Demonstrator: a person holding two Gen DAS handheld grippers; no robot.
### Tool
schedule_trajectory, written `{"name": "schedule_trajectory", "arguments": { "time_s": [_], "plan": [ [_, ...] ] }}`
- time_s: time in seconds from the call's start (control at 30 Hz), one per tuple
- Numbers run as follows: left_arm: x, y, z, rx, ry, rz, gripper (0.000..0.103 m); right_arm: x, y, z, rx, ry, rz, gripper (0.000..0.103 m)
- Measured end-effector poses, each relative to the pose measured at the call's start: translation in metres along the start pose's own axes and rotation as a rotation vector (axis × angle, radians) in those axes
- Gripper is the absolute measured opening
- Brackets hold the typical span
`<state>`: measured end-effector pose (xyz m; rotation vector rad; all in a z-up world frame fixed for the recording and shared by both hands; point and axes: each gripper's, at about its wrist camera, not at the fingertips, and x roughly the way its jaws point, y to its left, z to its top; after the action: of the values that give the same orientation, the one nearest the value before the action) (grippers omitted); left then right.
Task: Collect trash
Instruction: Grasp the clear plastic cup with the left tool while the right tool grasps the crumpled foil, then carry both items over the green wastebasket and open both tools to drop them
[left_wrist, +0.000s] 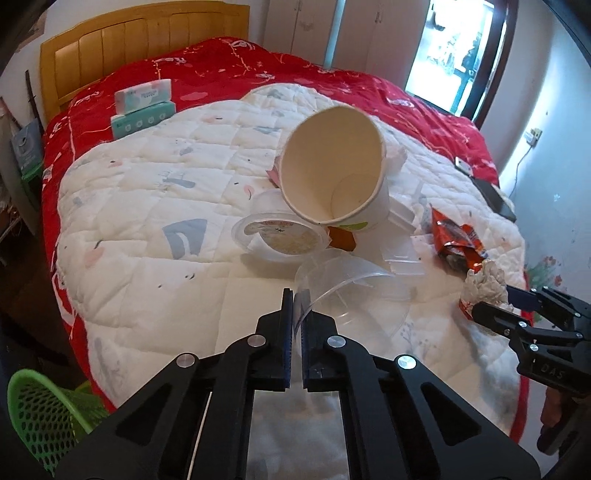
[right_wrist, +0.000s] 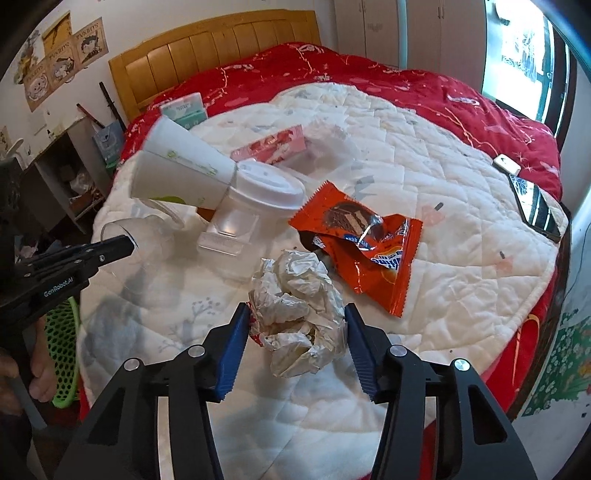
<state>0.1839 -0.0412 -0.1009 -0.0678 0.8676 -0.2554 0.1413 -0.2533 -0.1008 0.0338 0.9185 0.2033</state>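
My left gripper is shut on the rim of a clear plastic cup lying on the white quilt; it also shows in the right wrist view. My right gripper has its jaws around a crumpled white paper wad, touching it on both sides; the wad also shows in the left wrist view. A white paper cup lies tilted on other trash. An orange snack wrapper lies just beyond the wad.
A round lidded plastic tub, a clear plastic box and a pink packet lie on the quilt. Tissue packs sit near the headboard. A phone lies at the right edge. A green mesh basket stands beside the bed.
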Motion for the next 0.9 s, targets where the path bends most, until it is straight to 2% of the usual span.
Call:
{"name": "schedule_trajectory", "arguments": {
  "time_s": [0.27,0.4,0.63,0.9],
  "plan": [
    [-0.052,0.019,-0.019,-0.070,-0.041,0.010,0.002,-0.036,0.021,-0.005,-0.010,-0.048,0.050,0.050],
    [-0.085,0.041,-0.036,-0.123,-0.058,0.050,0.002,-0.048,0.042,-0.006,-0.026,-0.062,0.098,0.050],
    [-0.131,0.095,-0.074,-0.217,-0.064,0.195,0.002,-0.056,0.089,-0.009,-0.098,-0.063,0.173,0.050],
    [-0.153,0.154,-0.119,-0.315,-0.019,0.360,0.002,-0.050,0.152,-0.013,-0.196,-0.036,0.256,0.050]
  ]
}}
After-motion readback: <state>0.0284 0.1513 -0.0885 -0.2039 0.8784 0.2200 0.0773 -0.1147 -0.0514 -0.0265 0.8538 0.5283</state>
